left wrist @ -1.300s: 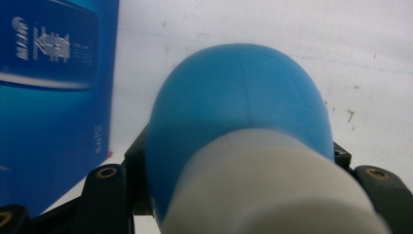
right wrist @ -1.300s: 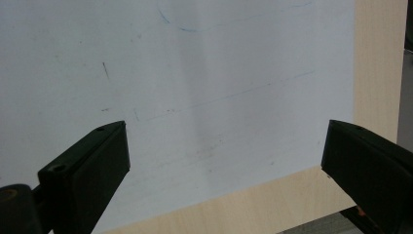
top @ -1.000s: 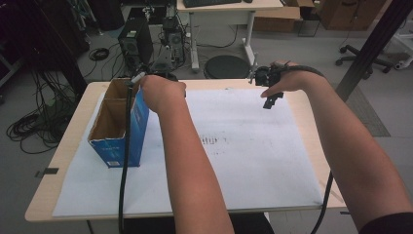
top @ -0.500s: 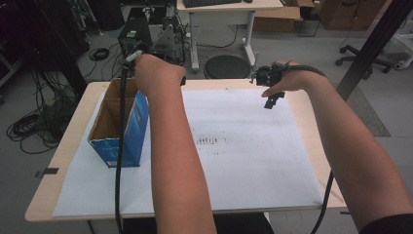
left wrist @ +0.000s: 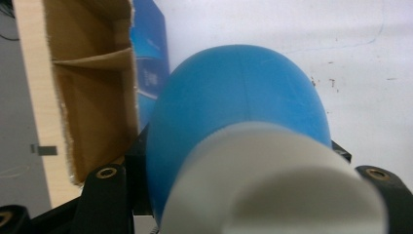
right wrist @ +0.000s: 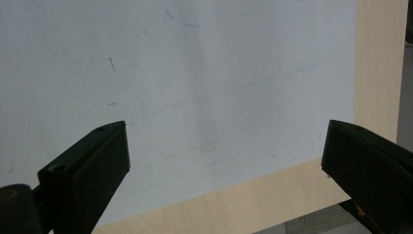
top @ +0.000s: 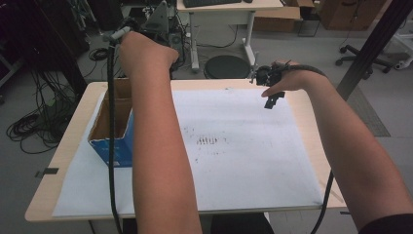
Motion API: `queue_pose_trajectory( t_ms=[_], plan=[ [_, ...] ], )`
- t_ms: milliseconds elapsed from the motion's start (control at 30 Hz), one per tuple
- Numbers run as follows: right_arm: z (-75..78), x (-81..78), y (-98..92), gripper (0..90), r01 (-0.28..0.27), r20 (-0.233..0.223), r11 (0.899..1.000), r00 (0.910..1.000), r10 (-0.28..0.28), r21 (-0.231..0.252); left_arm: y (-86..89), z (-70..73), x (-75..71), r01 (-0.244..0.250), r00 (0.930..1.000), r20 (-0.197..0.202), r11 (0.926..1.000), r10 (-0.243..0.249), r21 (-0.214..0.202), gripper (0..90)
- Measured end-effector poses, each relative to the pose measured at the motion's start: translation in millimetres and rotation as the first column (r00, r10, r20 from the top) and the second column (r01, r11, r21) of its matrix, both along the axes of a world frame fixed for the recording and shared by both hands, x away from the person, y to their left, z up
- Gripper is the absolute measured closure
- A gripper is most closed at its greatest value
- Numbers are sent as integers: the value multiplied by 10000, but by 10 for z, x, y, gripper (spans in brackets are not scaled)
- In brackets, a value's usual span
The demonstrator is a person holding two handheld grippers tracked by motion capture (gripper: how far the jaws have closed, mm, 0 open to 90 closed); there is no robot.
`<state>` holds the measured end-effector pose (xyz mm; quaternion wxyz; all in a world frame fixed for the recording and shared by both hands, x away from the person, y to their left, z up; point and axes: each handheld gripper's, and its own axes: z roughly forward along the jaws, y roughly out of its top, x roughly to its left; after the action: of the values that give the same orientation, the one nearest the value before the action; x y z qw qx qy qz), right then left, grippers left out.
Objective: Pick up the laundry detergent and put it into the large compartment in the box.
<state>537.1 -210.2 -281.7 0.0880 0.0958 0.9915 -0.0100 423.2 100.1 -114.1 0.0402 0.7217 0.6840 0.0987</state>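
Note:
My left gripper is shut on a blue rounded bottle with a white cap; a black jaw stands on each side of it. In the high view the left gripper is held high in the person's hand, above the far end of the open cardboard box with blue outer walls. The box lies below and to the left in the left gripper view, its inner divider showing. My right gripper is open with nothing between its jaws, hovering over the white paper near the table's far right corner.
A large white paper sheet covers most of the wooden table. Cables trail from both grippers. Beyond the far edge stand a desk, a round black stool, cable bundles and computer gear on the floor.
The left hand has lifted its gripper up from the box's top to well above it. The right hand has stayed in place.

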Motion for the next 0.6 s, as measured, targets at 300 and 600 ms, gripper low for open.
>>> queue_pose_trajectory(
  t_ms=[300,600],
  plan=[
    [-6,8,-29,32,88,-74,9999,9999,-88,-73,188,164,-44,-35,9993,374,9999,31,108,380],
    [-3,7,-23,32,158,-110,9997,9998,-160,-160,355,418,-122,150,9983,557,9995,-164,260,380]
  ],
)
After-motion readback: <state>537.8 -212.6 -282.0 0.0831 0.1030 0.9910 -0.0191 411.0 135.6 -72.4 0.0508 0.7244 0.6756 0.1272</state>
